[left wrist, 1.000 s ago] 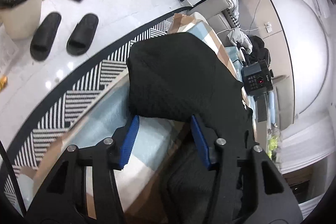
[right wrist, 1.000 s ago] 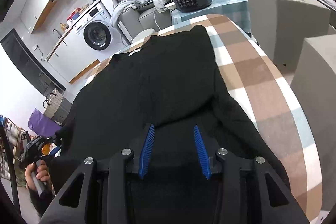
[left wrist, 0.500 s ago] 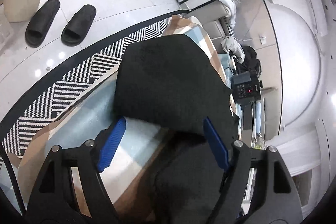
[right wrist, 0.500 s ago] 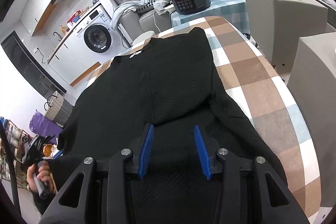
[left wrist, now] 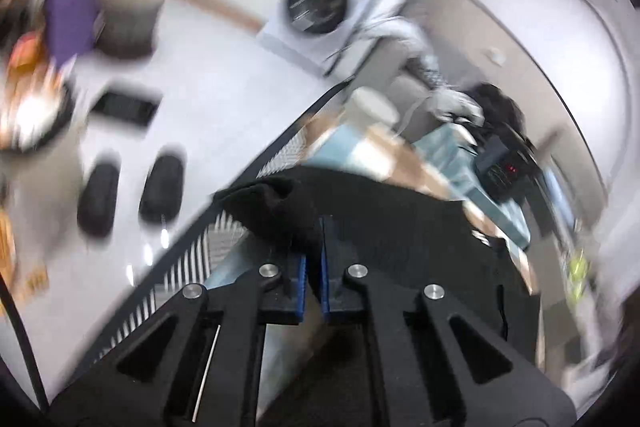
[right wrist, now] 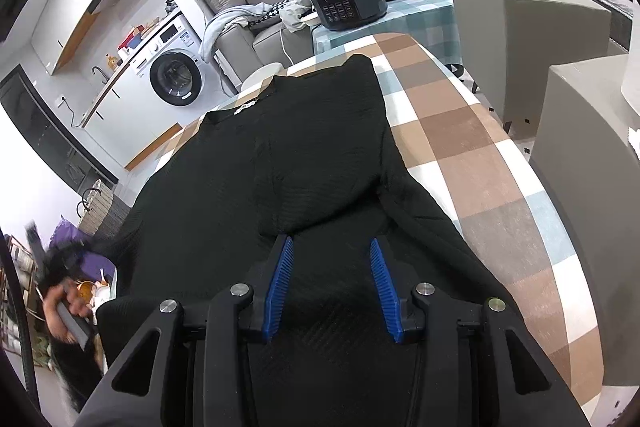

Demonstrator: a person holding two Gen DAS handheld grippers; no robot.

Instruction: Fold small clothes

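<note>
On my left wrist view, the left gripper (left wrist: 314,259) has its blue pads (left wrist: 301,283) drawn almost together, pinching a bunched edge of the black sweater (left wrist: 380,231). That whole picture is smeared by motion blur, so I can read little fine detail. The fabric rises in a lump at the pad tips and spreads away to the right over the checked tablecloth (left wrist: 404,159). Below and to the left of it I see a black-and-white striped rug (left wrist: 200,259), then a pair of black slippers (left wrist: 132,191) on the pale floor, and farther off a washing machine (left wrist: 320,11).

On my right wrist view, the right gripper (right wrist: 332,283) hovers with its jaws standing apart and nothing between them, directly above the sweater's near part. The black sweater (right wrist: 312,163) lies flat on the table, neckline away from me, with one side folded inward over the body so a doubled layer ends just ahead of my fingertips. The brown, white and blue checked tablecloth (right wrist: 472,147) is bare to the right. At the far left edge I glimpse the left gripper (right wrist: 52,259), blurred. Beyond the table stands a black pressure cooker (right wrist: 346,1) on a teal checked cloth, and the washing machine (right wrist: 174,77) sits to the left.
</note>
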